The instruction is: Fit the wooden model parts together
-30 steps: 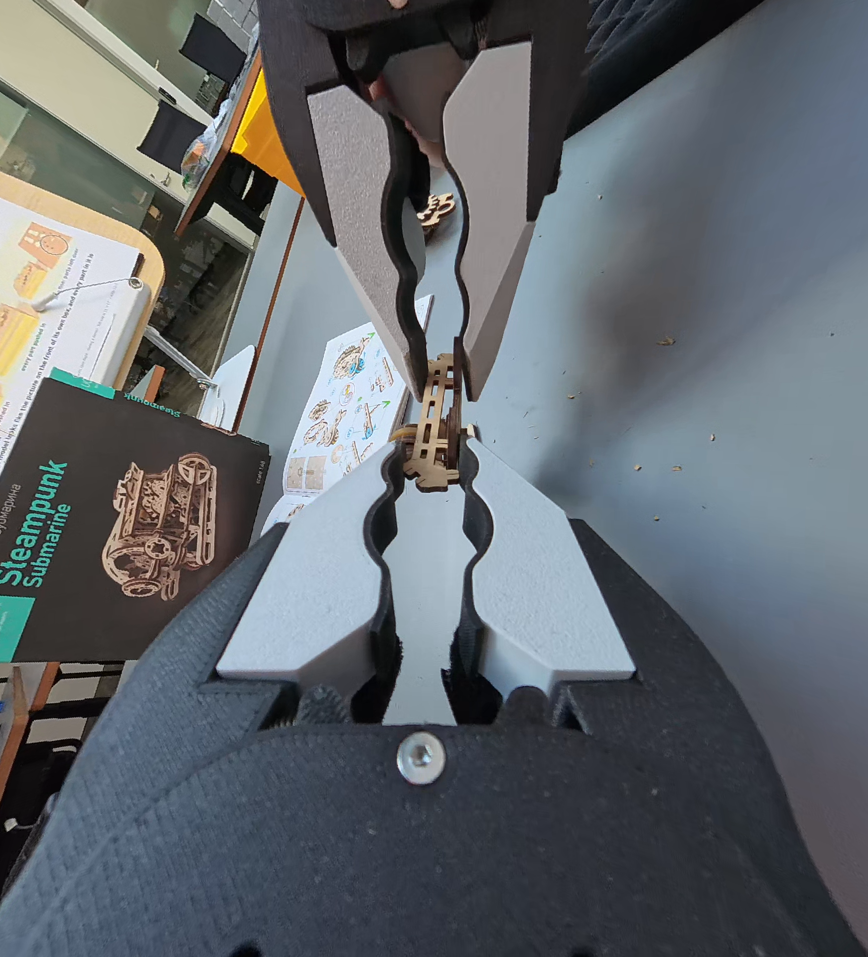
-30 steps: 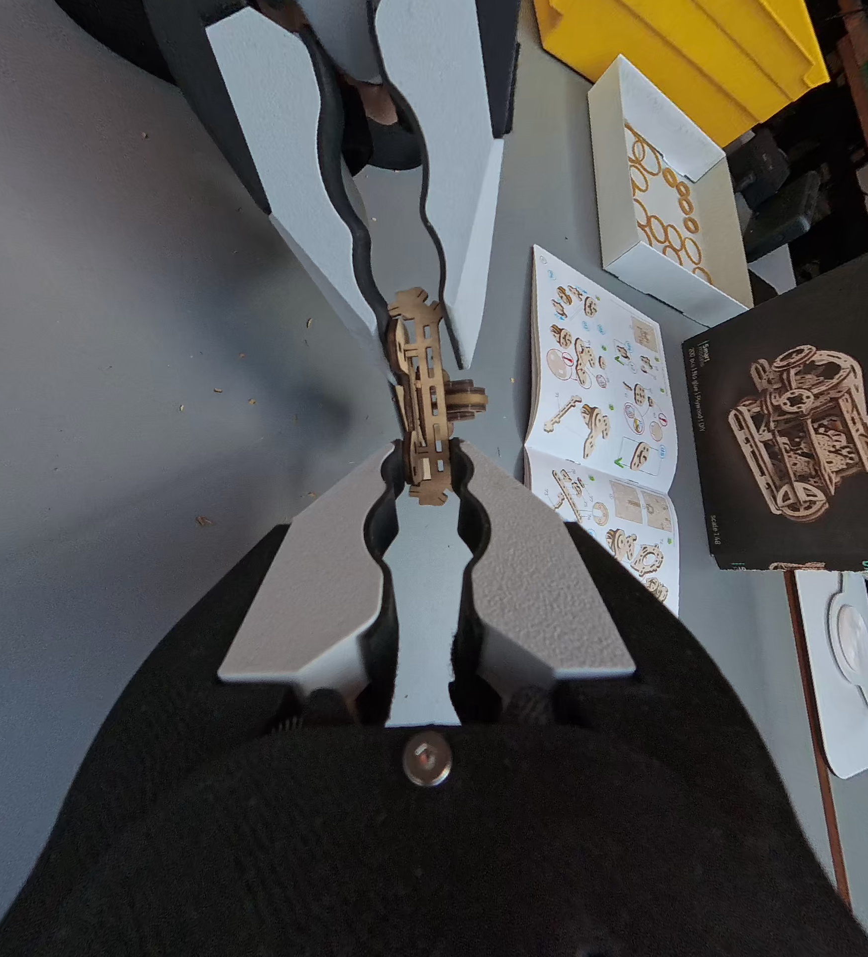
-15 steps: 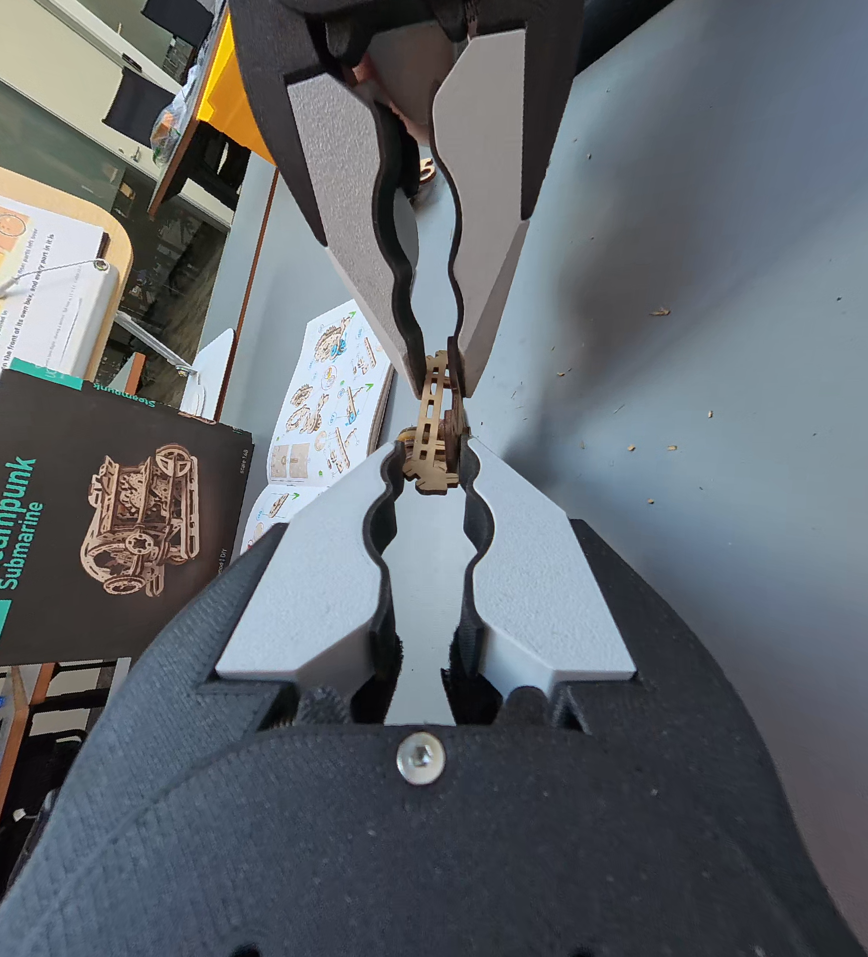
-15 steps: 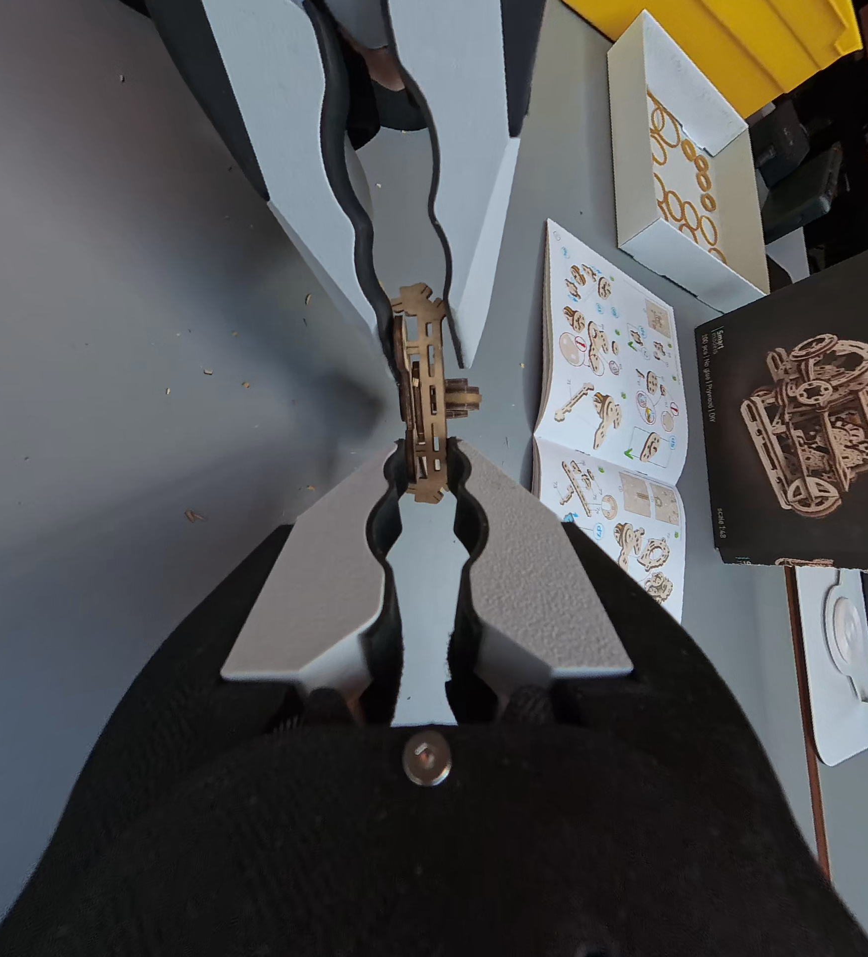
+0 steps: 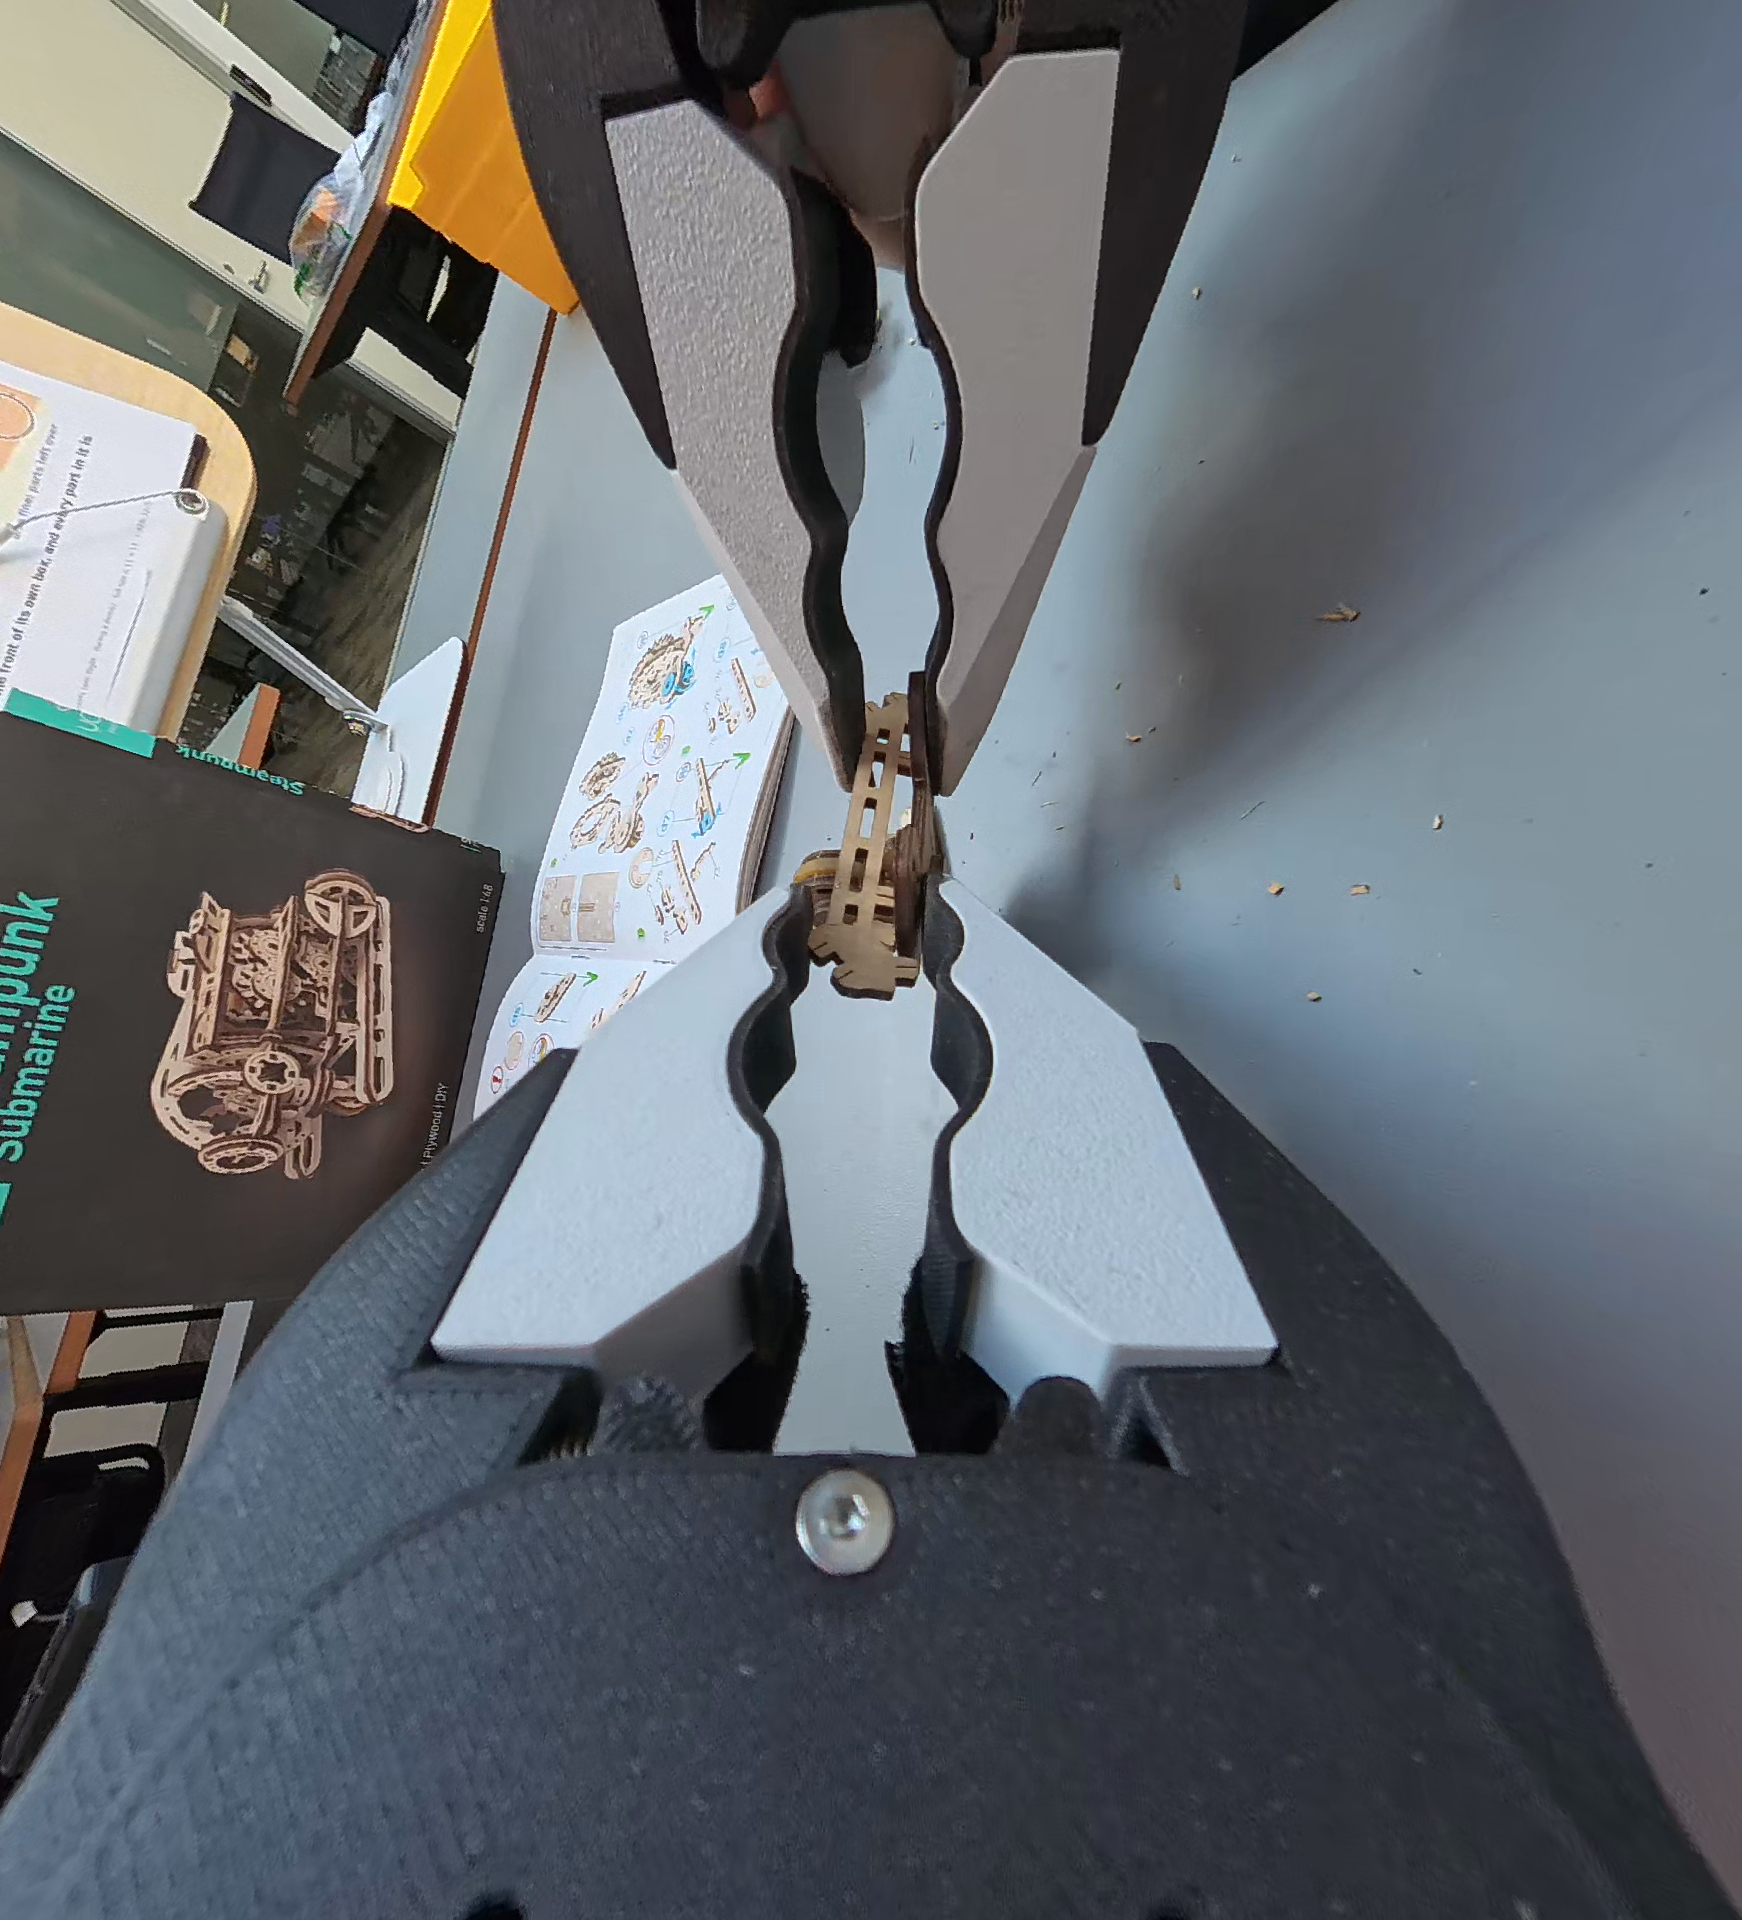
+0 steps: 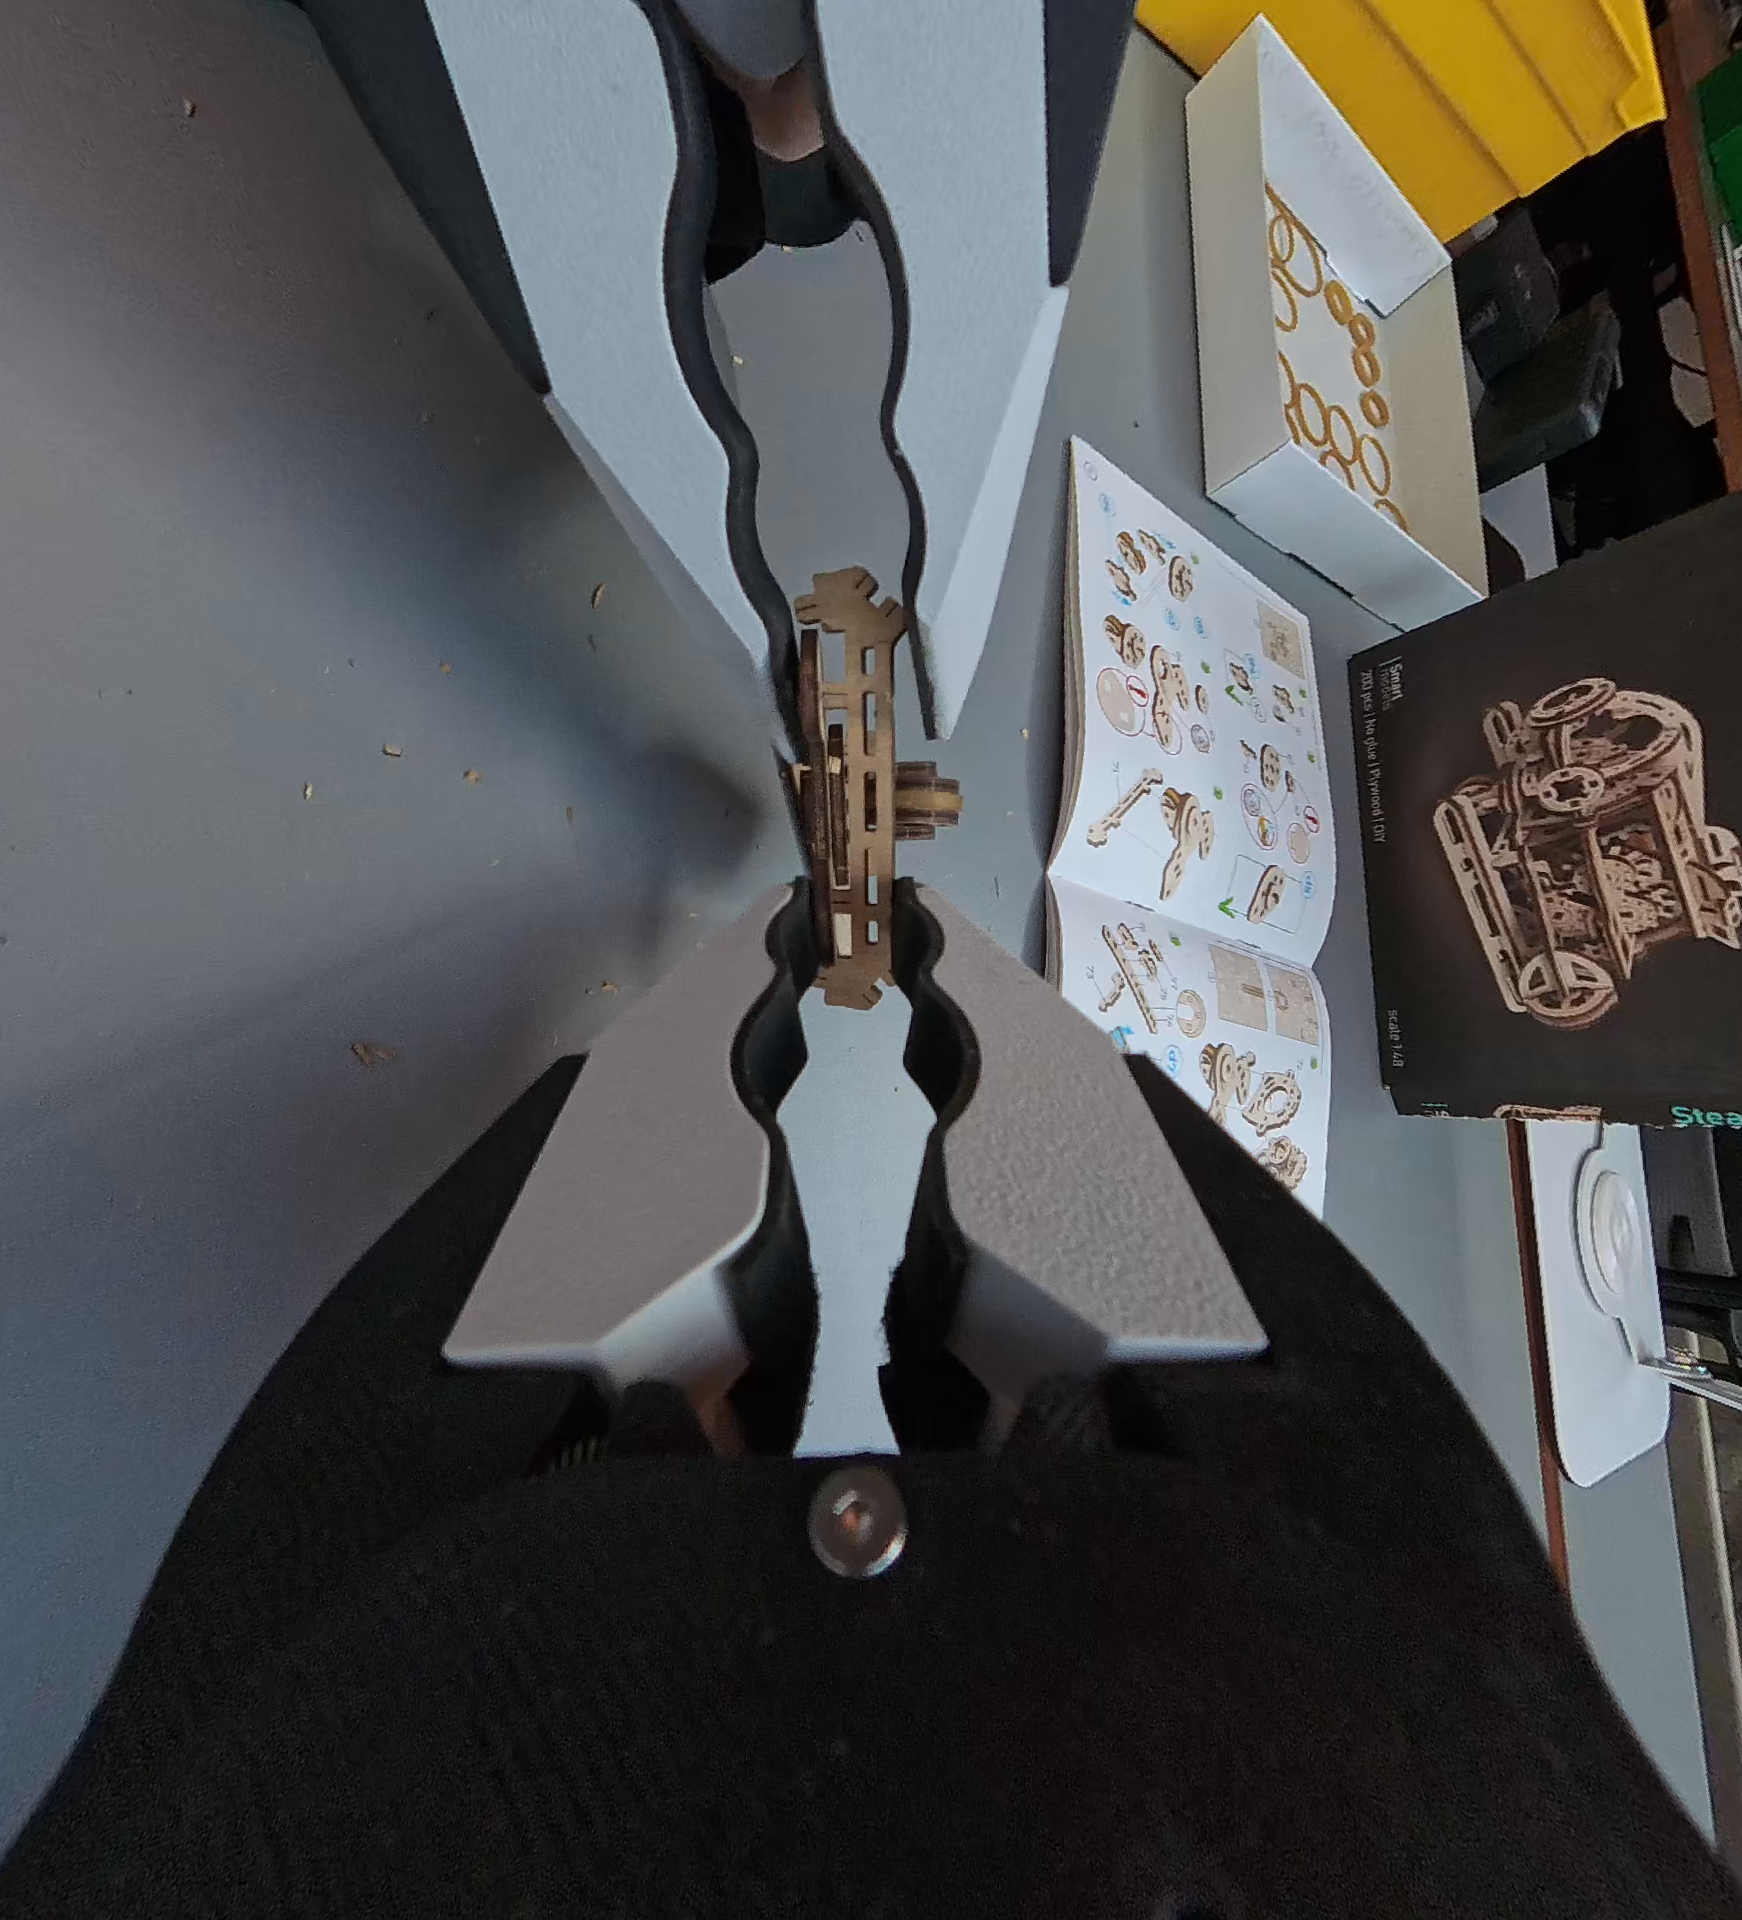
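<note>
**Wooden part pinched end to end between two grippers**

Left wrist view: the wooden part [image 5: 872, 883] is held in the air above the grey table [image 5: 1469, 727], clamped at its near end by the left gripper [image 5: 865, 920], whose fingers are pressed in on it. The far end is pinched by the right gripper [image 5: 893, 743], which comes in from the opposite side, tip to tip. This two-ended hold is judged to serve for pressing or steadying the pieces while they are seated together. The part is seen edge-on: a thin, pale brown plywood strip with a row of square slots and notched, toothed ends. A small round piece is seen sticking out on its left side. Whether it is fully seated cannot be told.

Right wrist view: the same wooden part [image 6: 851, 790] is gripped at its near end by the right gripper [image 6: 851, 935], fingers closed on it. The top end is held between the tips of the left gripper [image 6: 846, 665]. A short layered hub [image 6: 924, 800] is seen projecting to the right from the middle of the strip, and a flat disc-like layer lies against its left face. The instruction booklet [image 6: 1189, 790] is left open on the table beside the work, probably for reference, with the black kit box [image 6: 1594, 831] and a white tray [image 6: 1324, 312] of ring pieces farther off. Wood crumbs are scattered on the table.
</note>
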A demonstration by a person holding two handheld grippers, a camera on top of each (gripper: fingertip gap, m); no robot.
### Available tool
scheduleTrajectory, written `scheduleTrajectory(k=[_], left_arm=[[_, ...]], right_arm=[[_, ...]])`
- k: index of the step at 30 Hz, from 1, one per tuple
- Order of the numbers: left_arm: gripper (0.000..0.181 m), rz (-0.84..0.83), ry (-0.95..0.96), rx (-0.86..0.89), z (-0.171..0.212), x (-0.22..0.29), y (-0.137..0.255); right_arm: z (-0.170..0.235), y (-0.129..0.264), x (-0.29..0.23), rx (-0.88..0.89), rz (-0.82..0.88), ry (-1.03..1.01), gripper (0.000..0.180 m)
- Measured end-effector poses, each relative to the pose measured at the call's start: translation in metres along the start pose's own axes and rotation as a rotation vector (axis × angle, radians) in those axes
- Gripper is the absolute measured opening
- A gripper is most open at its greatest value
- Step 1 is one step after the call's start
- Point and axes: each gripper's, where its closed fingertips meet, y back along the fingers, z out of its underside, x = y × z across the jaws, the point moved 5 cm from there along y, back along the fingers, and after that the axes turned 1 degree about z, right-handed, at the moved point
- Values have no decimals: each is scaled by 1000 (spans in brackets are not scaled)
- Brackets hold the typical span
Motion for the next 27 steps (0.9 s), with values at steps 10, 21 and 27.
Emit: scheduleTrajectory(k=[10,21,27], left_arm=[[20,-50,-28,19,-2,-2,2],[34,-91,134,151,-13,-19,15],[43,-98,243,234,-15,-30,26]], right_arm=[[-2,3,4,-3,5,-6,14],[-7,16,16,-10,229,174,14],[-17,27,22,20,355,257,14]])
